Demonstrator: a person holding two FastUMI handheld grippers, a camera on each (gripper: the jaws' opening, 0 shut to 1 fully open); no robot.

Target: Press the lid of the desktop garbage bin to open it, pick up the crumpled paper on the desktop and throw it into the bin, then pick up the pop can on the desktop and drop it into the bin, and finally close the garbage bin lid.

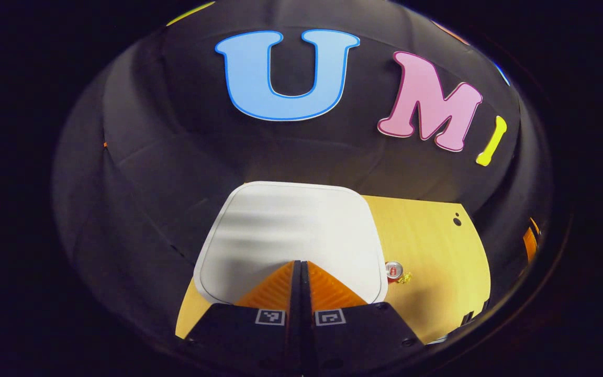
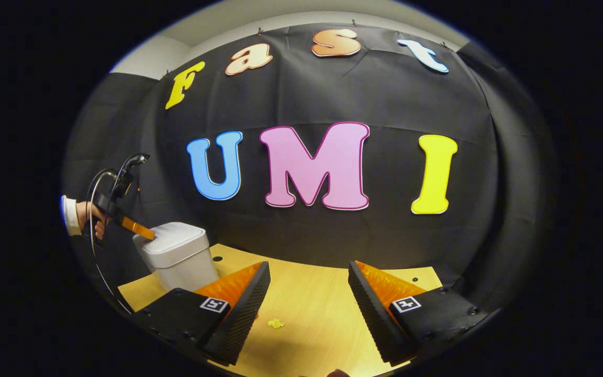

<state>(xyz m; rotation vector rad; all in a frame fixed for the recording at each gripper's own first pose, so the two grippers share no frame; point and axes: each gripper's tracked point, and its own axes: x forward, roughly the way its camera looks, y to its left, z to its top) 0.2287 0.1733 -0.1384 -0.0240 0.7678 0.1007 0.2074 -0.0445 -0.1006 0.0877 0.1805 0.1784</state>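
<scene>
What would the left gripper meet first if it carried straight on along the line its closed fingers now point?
Most likely the bin lid. The left gripper points its closed fingers down at the white lid's near half, just above or already on it; the right gripper view shows its tip at the lid's edge. Contact itself is unclear.

Left view hugs bin lid [image 1: 288, 235]; right faces wall.

Both views are dim, with strong fisheye bending toward their edges. Warm light falls on the desktop [image 2: 312, 293], while the bin lid [image 1: 291, 230] shows soft banded streaks and slight blur.
</scene>
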